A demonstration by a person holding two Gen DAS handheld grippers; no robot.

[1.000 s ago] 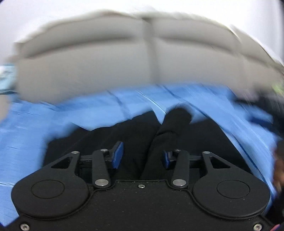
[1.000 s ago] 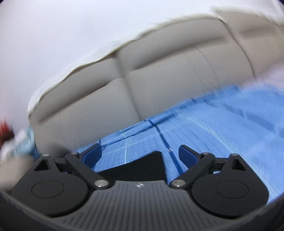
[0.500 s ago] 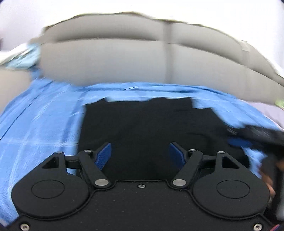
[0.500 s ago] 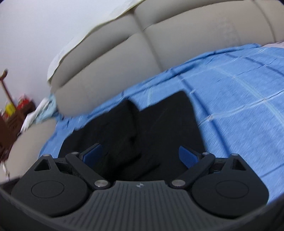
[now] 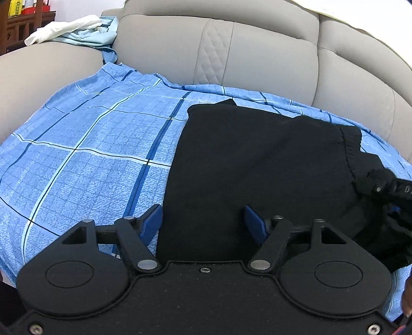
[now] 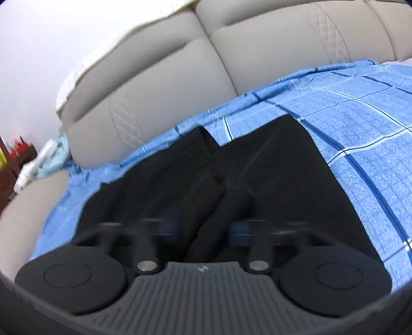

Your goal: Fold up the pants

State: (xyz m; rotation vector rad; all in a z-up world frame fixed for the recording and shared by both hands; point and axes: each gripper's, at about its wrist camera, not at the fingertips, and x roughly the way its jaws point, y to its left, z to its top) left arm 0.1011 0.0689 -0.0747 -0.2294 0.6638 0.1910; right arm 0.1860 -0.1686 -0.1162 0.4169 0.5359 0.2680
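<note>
Black pants [image 5: 257,165] lie on a blue checked sheet [image 5: 85,154] on a sofa seat, the ribbed waistband at the right. My left gripper [image 5: 203,224] is open and empty, its fingers over the near left edge of the pants. In the right wrist view the pants [image 6: 257,175] show a raised fold of cloth running between the fingers. My right gripper [image 6: 203,228] is blurred by motion, its blue pads partly closed around that fold; whether they pinch it is unclear. The right gripper also shows at the right edge of the left wrist view [image 5: 386,188].
The grey sofa backrest [image 5: 257,51] rises right behind the sheet. A grey armrest [image 5: 38,72] is at the left with white and pale blue cloths [image 5: 74,28] on it. A wooden shelf [image 5: 18,18] stands at the far left.
My left gripper has opened and let go of the pants, then swung left. My right gripper has come down over the pants and its fingers are closing on a fold.
</note>
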